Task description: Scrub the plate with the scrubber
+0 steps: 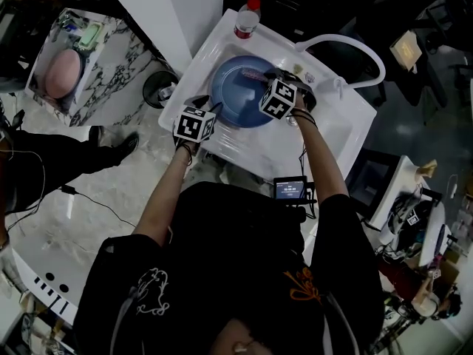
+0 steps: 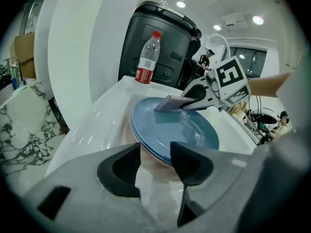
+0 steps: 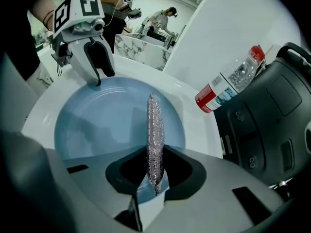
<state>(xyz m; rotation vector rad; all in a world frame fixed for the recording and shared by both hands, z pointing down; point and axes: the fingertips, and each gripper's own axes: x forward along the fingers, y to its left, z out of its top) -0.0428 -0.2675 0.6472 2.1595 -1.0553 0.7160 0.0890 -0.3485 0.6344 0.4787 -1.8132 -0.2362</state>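
The silvery scrubber point(image 3: 154, 130) is pinched by the right gripper point(image 3: 155, 173) and laid against the blue plate point(image 3: 97, 125); the left gripper point(image 2: 155, 161) is held spread at the plate's rim.

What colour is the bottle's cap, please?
Red; the cap shows best in the left gripper view.

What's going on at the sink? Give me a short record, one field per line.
place: white sink
plate: blue plate, lying in the sink
scrubber: silver mesh scrubber, held edge-on, seems to touch the plate's face
right claw: right claw shut on the scrubber, over the plate
left claw: left claw open, jaws apart at the plate's near rim
bottle: clear bottle with a red cap, upright on the sink's far edge
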